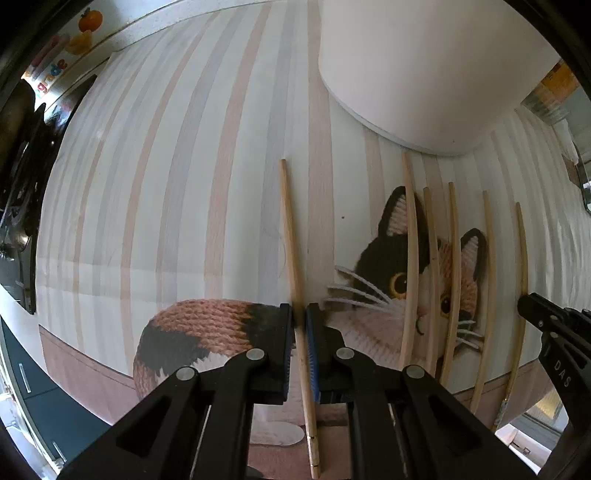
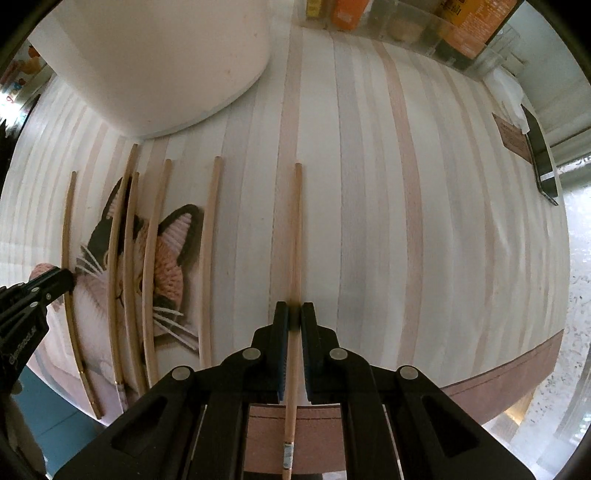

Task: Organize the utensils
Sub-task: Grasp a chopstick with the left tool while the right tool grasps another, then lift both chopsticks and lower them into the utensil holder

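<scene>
Two claws [image 1: 299, 325] [image 2: 294, 321] each pinch one chopstick [image 1: 291, 236] [image 2: 295, 236].

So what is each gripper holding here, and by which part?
Left gripper clamps one chopstick, right gripper another chopstick, each nearer its thick end.

Home kitchen or dining corner. Table [image 2: 369, 221] covered with a striped cloth printed with a cat [image 1: 436, 280]. Wooden chopsticks [image 2: 208, 258] laid out. Packaged food jars [image 2: 406, 22] at the far edge. Fruit magnets [image 1: 86, 29] nearby.

white tub [image 1: 424, 66] top cut off, jars [image 2: 406, 22] cropped
</scene>
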`<state>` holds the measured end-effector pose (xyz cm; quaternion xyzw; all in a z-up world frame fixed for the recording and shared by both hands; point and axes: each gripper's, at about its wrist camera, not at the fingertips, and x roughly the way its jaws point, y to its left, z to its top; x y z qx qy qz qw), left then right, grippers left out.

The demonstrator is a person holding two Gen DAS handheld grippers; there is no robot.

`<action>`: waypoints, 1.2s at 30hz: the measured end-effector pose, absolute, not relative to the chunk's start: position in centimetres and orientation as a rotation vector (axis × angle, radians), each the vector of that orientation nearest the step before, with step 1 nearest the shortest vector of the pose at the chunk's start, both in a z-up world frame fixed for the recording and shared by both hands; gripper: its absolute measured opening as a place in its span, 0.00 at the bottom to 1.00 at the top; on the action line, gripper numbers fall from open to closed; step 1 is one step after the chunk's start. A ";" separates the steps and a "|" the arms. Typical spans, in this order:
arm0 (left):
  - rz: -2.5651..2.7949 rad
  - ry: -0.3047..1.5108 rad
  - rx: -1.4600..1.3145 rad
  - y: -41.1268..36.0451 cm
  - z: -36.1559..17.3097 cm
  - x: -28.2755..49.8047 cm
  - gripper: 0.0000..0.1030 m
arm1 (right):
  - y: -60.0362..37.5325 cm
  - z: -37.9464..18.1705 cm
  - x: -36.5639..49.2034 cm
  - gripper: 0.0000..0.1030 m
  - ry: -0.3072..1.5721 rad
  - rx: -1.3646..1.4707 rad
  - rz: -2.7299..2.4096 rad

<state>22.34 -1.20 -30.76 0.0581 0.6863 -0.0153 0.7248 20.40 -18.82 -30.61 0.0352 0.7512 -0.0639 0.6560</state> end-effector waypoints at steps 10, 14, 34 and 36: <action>-0.047 1.517 0.138 -1.5 -30.7 23.4 0.05 | -18.8 -30.8 21.2 0.07 1.707 0.072 -0.145; -0.044 1.511 0.146 -2.1 -30.6 23.4 0.04 | -18.5 -30.8 21.2 0.09 1.707 0.061 -0.146; -0.021 1.098 0.078 -3.3 -14.2 22.6 0.04 | -20.8 -21.4 21.7 0.06 1.392 0.181 -0.204; -0.037 1.053 0.043 -3.5 -11.8 22.5 0.04 | -21.2 -19.2 22.0 0.06 1.332 0.206 -0.205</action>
